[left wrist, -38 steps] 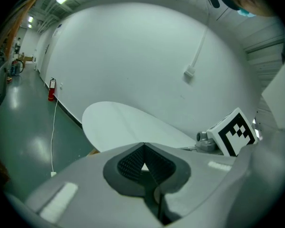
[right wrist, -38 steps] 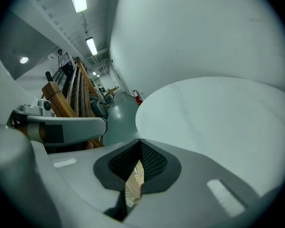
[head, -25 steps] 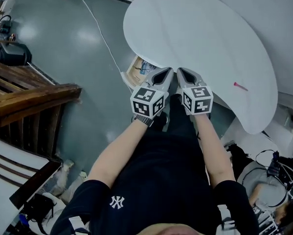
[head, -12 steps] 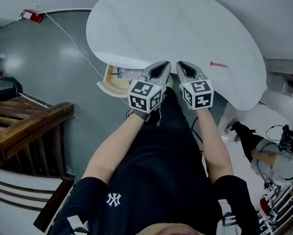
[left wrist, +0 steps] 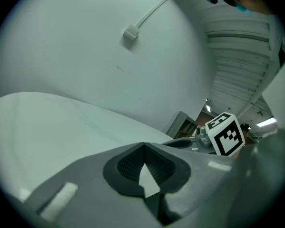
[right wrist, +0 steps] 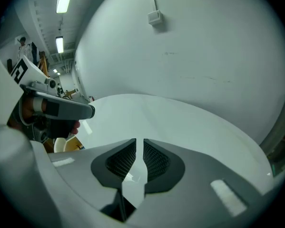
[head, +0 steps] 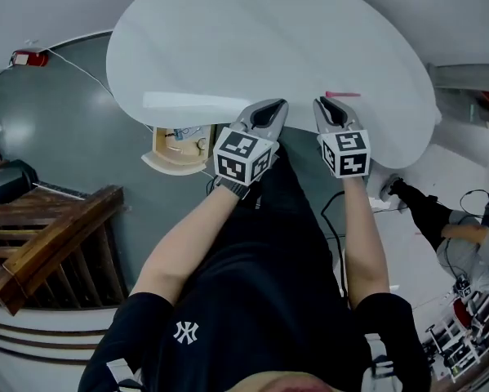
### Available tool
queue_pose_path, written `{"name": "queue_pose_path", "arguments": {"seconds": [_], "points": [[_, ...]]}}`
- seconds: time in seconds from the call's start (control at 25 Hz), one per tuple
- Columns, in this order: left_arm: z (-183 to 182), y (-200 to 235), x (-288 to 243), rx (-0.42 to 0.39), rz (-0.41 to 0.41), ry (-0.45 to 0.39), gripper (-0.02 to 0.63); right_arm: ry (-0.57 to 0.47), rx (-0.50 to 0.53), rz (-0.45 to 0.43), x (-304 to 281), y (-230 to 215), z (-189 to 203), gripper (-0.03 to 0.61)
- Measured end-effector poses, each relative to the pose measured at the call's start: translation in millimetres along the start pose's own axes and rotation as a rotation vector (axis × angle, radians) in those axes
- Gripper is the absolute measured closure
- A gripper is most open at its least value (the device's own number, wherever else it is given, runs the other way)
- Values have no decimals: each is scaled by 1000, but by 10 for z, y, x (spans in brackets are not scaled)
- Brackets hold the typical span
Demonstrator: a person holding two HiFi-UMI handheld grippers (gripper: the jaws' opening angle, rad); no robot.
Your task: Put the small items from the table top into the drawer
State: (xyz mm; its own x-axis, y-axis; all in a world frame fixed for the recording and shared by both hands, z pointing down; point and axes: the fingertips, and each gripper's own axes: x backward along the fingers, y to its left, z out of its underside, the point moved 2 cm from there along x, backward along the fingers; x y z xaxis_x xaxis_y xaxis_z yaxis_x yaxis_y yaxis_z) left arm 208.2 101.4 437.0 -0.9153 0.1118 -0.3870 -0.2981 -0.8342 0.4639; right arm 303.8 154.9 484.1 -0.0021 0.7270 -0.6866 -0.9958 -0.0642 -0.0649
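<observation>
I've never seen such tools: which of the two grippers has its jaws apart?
The right gripper: its jaws have just been opening and show a narrow gap with nothing between. On the left gripper they meet at the tips.

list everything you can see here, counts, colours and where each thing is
table: 1, white, rounded, in front of the person
small item: 1, pink, on the table top near its near edge, right of centre
drawer: 1, beige, open under the table's left side; contents too small to tell
wooden railing: 1, brown, on the floor at left
red object: 1, red, on the floor at far left
cable: 1, white, running from the red object toward the table
left gripper: 1, grey, at the table's near edge, jaws shut, empty
right gripper: 1, grey, just short of the pink item, jaws have just been opening, nothing between them
</observation>
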Motion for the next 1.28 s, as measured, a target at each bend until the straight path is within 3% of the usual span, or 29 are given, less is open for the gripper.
{"name": "queue_pose_path", "arguments": {"seconds": [0.36, 0.64, 0.96, 1.28], "points": [[89, -112, -608, -2, 59, 64, 614, 92, 89, 49, -127, -469, 302, 499], [157, -163, -935, 9, 82, 102, 614, 225, 323, 52, -247, -745, 463, 480], [182, -118, -1148, 26, 85, 127, 614, 366, 547, -24, -409, -870, 691, 469], [214, -91, -1303, 41, 89, 142, 614, 427, 642, -90, -499, -916, 792, 460]]}}
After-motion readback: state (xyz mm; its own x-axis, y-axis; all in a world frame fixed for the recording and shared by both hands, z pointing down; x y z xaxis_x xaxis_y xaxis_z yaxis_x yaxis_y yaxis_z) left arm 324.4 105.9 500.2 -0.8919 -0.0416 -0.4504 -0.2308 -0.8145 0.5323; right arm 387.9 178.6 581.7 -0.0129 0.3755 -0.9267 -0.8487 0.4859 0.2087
